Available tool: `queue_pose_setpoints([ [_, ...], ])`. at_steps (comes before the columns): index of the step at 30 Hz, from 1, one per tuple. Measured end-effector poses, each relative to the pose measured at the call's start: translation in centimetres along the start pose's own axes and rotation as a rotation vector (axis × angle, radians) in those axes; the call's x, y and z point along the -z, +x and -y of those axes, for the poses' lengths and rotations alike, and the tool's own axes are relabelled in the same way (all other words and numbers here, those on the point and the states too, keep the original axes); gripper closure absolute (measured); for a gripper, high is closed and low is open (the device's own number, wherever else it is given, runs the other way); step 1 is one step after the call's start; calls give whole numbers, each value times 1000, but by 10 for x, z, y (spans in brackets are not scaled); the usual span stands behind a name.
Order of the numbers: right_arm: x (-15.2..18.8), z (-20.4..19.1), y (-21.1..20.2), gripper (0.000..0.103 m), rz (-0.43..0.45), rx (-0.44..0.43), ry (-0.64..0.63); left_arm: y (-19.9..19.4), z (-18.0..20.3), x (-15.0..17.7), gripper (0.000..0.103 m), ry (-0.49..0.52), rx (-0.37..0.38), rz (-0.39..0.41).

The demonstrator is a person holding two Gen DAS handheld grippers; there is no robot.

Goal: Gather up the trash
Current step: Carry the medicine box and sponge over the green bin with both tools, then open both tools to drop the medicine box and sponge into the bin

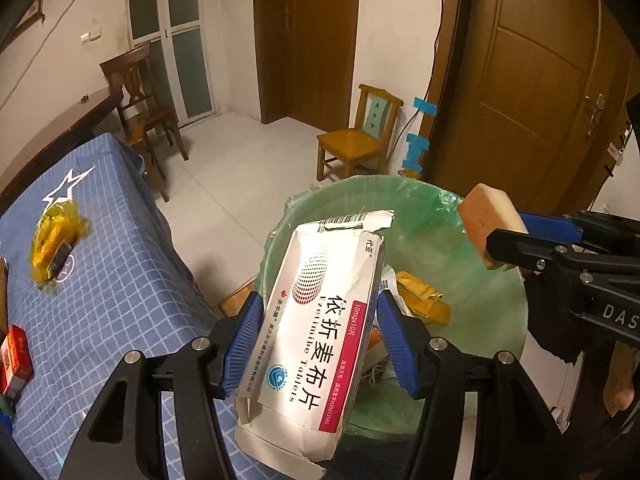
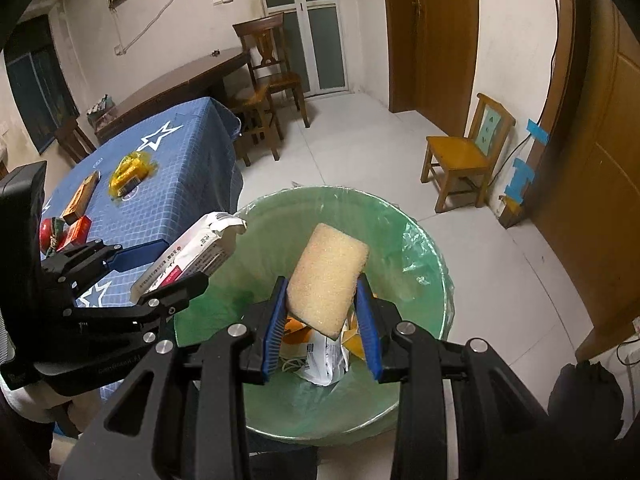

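Note:
My left gripper [image 1: 320,332] is shut on a torn white medicine box [image 1: 316,328] with red print, held over the near rim of the bin [image 1: 496,312] lined with a green bag. The box also shows in the right wrist view [image 2: 192,252]. My right gripper [image 2: 322,320] is shut on a yellow sponge [image 2: 326,278], held over the open bin [image 2: 416,252]. The sponge shows in the left wrist view [image 1: 486,228]. Yellow and white packaging [image 2: 324,356] lies at the bin's bottom.
A table with a blue checked cloth [image 1: 120,264] stands left of the bin, bearing a yellow wrapper [image 1: 54,240], a red box [image 1: 14,356] and an orange box [image 2: 80,198]. A small wooden chair [image 1: 356,136] and brown doors [image 1: 540,92] stand behind.

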State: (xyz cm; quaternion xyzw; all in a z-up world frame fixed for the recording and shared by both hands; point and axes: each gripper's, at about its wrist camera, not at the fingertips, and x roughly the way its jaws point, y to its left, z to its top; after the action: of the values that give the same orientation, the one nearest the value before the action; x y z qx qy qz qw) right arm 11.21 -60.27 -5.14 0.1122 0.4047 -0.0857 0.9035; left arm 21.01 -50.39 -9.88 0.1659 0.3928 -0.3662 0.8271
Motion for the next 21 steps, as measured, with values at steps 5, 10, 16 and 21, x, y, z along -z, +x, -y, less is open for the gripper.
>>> queue_pose_setpoints([
  [5,0,1,0,71,-2,1,2,0,-5,0,43,3,-1,-5],
  [10,-2,7,2,71,0,1,4,0,-1,-2,43,8,-2,-7],
  [16,-2,9,3,70,3,-1,4,-1,2,-3,42,18,-5,-8],
  [21,-4,20,-4,44,41,-16,53,7,5,-4,20,39,-74,-42],
])
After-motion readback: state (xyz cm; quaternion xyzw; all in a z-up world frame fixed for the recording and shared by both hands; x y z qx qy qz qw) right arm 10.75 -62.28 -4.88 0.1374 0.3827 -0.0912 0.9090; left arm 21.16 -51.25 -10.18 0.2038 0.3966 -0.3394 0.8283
